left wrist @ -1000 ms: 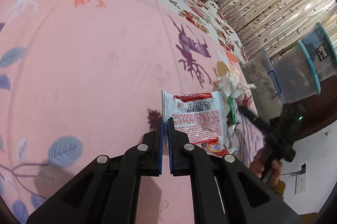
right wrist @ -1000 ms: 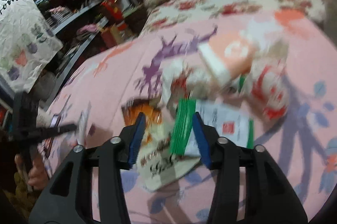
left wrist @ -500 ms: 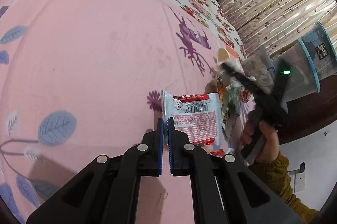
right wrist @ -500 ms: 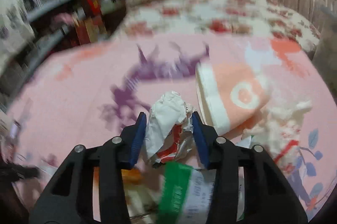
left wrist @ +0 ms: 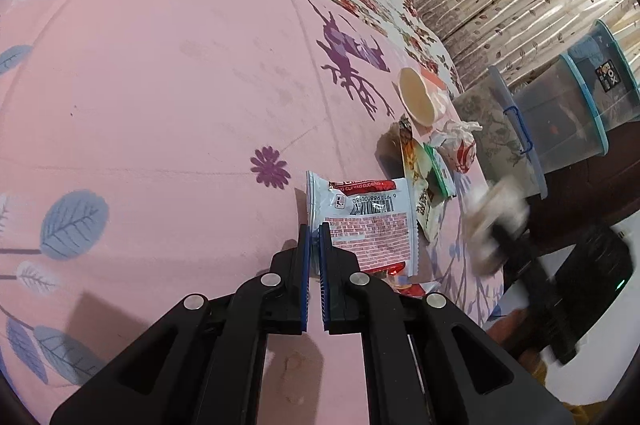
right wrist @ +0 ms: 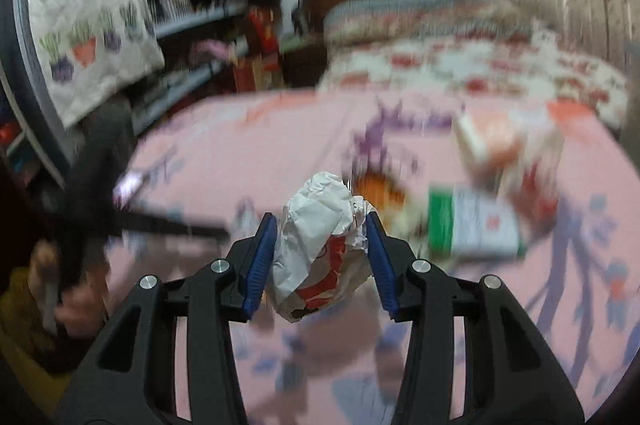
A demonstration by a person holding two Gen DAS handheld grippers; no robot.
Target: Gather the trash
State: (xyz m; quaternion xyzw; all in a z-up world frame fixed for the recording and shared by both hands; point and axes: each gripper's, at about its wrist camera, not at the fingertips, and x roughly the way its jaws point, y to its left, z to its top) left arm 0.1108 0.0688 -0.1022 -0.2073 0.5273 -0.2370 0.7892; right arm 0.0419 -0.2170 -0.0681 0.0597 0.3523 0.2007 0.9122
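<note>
Left wrist view: the left gripper pinches the edge of a white-and-red foil snack packet lying on the pink patterned bedsheet, near a tan paper cup and other wrappers.

Right wrist view: the right gripper clamps a crumpled white-and-red paper wrapper, raised above the blurred sheet beside a green-and-white packet.

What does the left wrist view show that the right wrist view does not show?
Only the left wrist view: the left tool shut on a white and red wrapper, and clear storage bins beside the bed.

Only the right wrist view: the right tool shut on a crumpled paper wrapper, and cluttered shelves.

Both: the pink bedsheet, a paper cup and a green-edged packet.
</note>
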